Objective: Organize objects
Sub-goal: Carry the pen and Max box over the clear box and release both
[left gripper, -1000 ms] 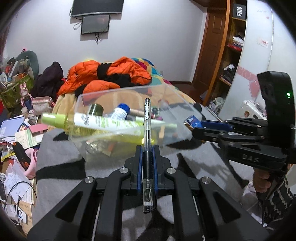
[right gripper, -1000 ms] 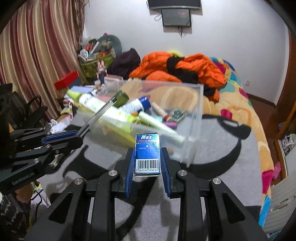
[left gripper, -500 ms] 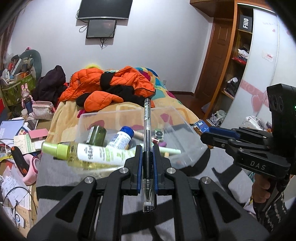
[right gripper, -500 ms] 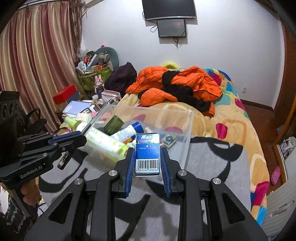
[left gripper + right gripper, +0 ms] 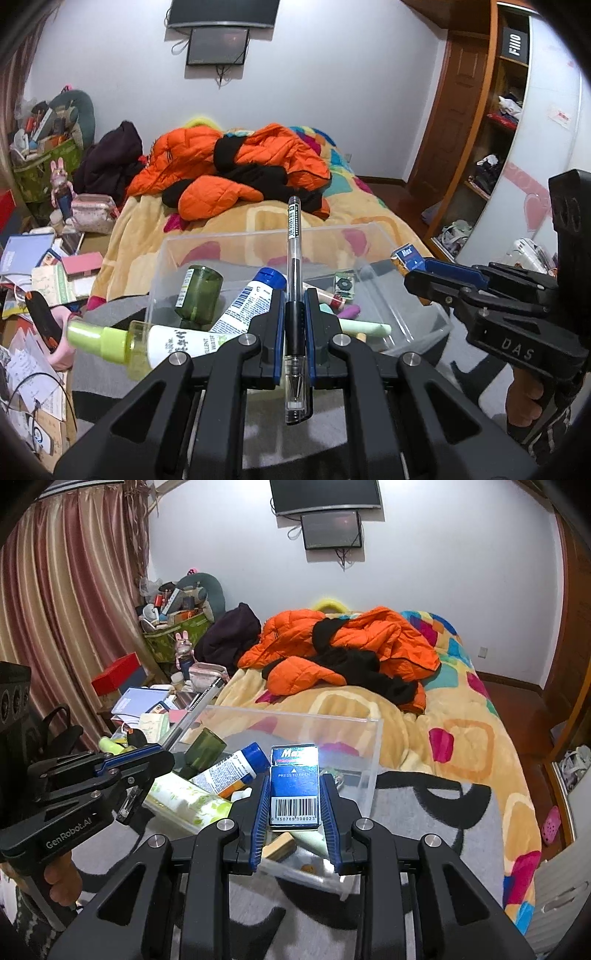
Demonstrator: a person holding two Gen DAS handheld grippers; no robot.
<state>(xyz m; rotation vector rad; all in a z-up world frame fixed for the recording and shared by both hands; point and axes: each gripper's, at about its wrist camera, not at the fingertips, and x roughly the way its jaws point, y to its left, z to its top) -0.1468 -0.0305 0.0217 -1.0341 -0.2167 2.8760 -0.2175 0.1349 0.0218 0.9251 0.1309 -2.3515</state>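
A clear pen point(image 5: 294, 295) is clamped tight in the left gripper point(image 5: 294, 325), dead centre of the left wrist frame, barrel pointed up toward the orange jacket point(image 5: 236, 162) on the bed. A small blue box point(image 5: 294, 790) marked "Max" is pinched between the right gripper point(image 5: 294, 805) pads, barcode facing the camera. Just past both, mid-frame, a clear plastic bin point(image 5: 258, 240) is seen on the grey blanket point(image 5: 424, 812), loaded with a green glass bottle point(image 5: 199, 291), a blue-capped tube point(image 5: 251, 299) and a yellow-green spray bottle point(image 5: 147, 341) hanging over its left wall. Clutter is piled at far left.
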